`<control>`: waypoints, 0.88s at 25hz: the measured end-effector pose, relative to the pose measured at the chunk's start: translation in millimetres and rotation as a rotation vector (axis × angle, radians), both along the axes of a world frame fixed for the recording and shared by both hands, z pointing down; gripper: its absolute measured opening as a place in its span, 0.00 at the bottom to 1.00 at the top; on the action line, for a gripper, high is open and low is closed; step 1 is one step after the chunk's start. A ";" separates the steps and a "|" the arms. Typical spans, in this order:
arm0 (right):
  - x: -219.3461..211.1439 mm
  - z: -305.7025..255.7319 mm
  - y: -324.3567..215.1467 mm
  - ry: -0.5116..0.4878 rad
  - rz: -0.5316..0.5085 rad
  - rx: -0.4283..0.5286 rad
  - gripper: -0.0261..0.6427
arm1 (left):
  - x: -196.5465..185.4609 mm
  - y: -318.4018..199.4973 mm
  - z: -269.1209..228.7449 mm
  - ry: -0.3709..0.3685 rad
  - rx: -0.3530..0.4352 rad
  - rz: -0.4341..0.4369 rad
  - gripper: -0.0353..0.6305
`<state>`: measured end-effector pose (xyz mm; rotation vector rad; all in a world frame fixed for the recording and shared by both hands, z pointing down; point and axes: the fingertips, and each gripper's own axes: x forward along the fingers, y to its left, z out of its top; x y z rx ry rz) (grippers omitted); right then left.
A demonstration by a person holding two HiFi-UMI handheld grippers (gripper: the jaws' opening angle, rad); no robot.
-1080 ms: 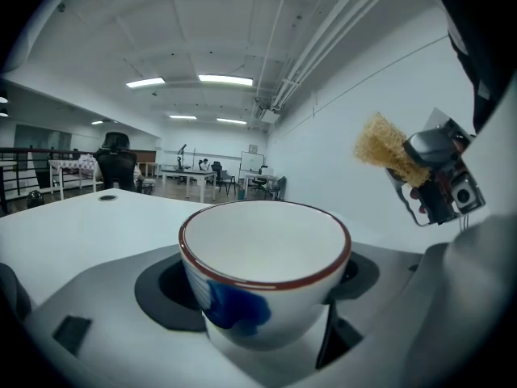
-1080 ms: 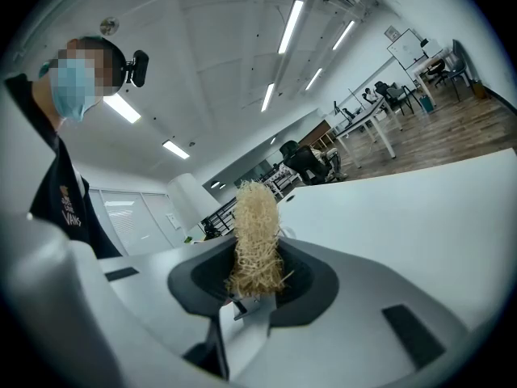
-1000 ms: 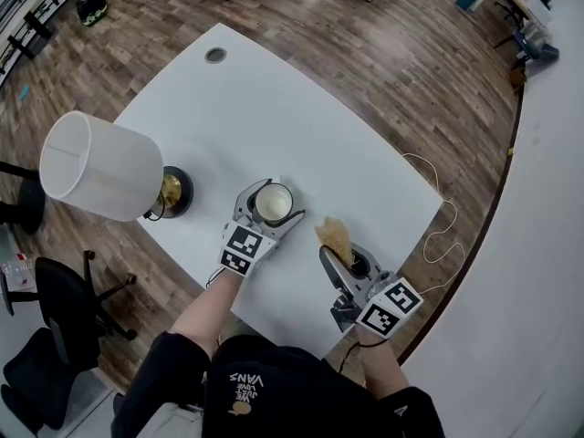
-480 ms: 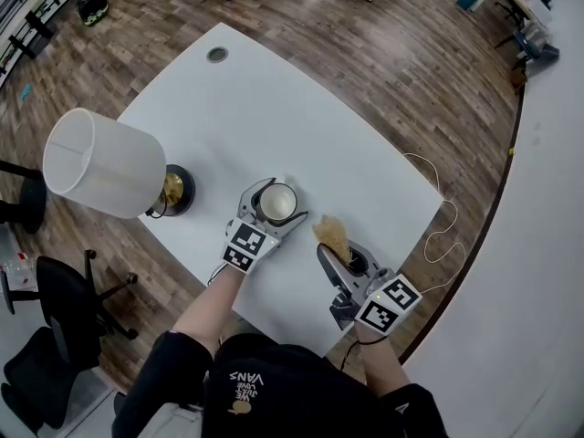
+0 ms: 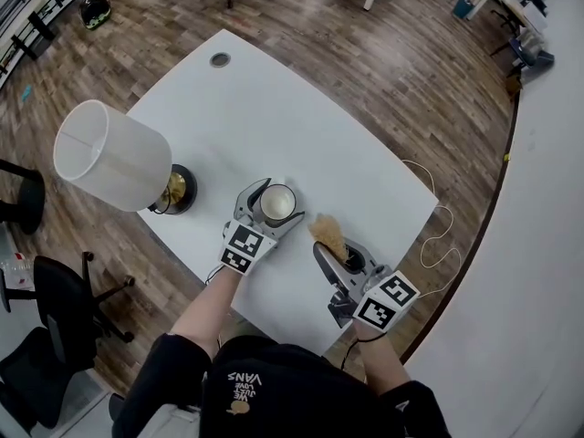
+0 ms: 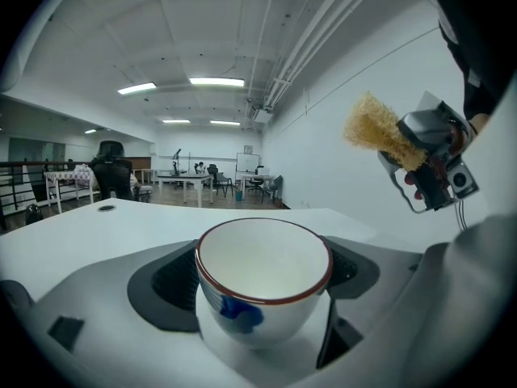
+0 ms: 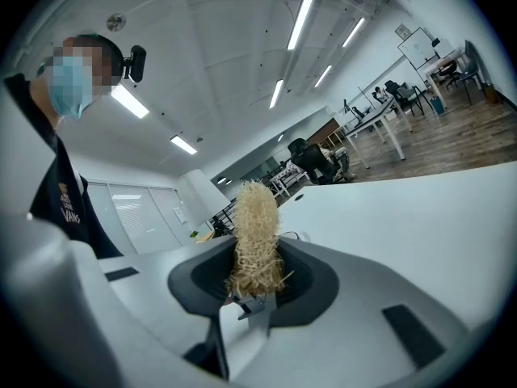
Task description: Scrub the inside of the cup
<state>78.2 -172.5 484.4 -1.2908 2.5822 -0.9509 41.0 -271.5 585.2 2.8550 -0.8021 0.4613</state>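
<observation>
The left tool (image 5: 275,204) is closed around a white cup (image 6: 262,285) with a reddish-brown rim and a blue mark on its side, one jaw against each side of the wall and the mouth facing up. The cup is near the front edge of the white surface (image 5: 274,117), between the table lamp (image 5: 114,158) and the right tool (image 5: 335,246); whether its base rests on the surface is not clear. The right tool is clamped on the lower end of a straw-coloured fibre scrubber (image 7: 257,241), whose free end stands clear of the jaws. The scrubber is just beside the cup and above its rim, not yet inside. To scrub well, the free end probably needs to tip down over the centre of the mouth and go in without knocking the rim. The left tool should hold firm, since a sideways push could twist the cup. Circling the wall and then pressing to the bottom should cover the whole inside.
</observation>
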 end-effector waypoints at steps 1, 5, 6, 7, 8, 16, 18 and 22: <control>-0.8 -1.5 0.2 0.003 -0.002 0.005 0.19 | -2.0 0.6 -5.5 0.008 0.008 -0.005 0.69; -3.2 -8.8 -0.2 0.008 -0.011 0.024 0.19 | -11.2 7.5 -31.1 0.030 0.046 -0.014 0.69; -4.1 -11.2 0.2 0.008 -0.014 0.030 0.19 | -13.7 10.3 -38.2 0.035 0.054 -0.018 0.69; -5.3 -13.8 0.6 0.007 -0.018 0.037 0.19 | -16.5 13.1 -45.6 0.043 0.062 -0.023 0.69; -6.6 -16.5 1.4 0.007 -0.021 0.045 0.19 | -19.5 16.2 -53.2 0.051 0.069 -0.030 0.69; -11.3 -41.8 8.1 0.004 -0.048 0.107 0.19 | -32.2 50.1 -101.8 0.051 0.110 -0.034 0.69; -11.9 -48.1 11.3 0.006 -0.055 0.123 0.19 | -35.9 59.9 -112.5 0.050 0.116 -0.044 0.69; -11.9 -60.9 22.9 0.009 -0.070 0.157 0.19 | -39.6 85.6 -138.5 0.049 0.167 -0.059 0.69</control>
